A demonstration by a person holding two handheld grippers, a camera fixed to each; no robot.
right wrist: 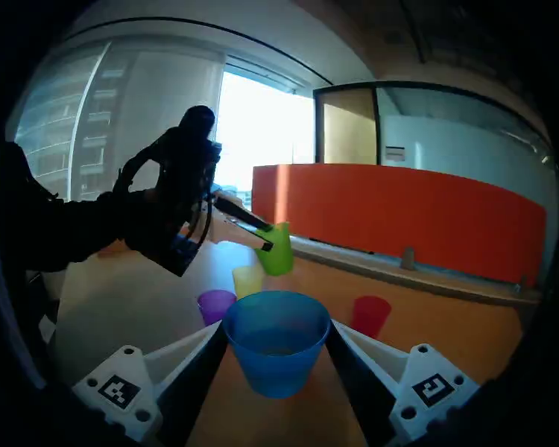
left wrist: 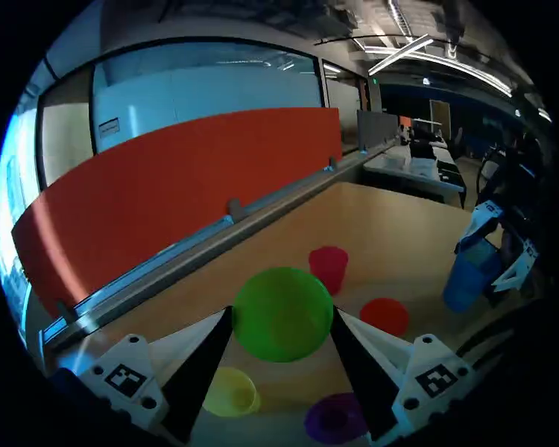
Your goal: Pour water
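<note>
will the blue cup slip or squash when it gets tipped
The blue cup looks like thin smooth plastic, so probably light and slightly squashable. The right gripper pinches it near the wider rim, so the taper likely resists dropping out.

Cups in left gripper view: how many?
6: green cup in left gripper, blue cup in right gripper; on the table, far red cup, near red cup, yellow cup, purple cup. Others may be hidden.

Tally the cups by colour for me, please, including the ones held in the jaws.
Green cup: 1
Blue cup: 1
Red cups: 2
Yellow cup: 1
Purple cup: 1
Total: 6
</note>
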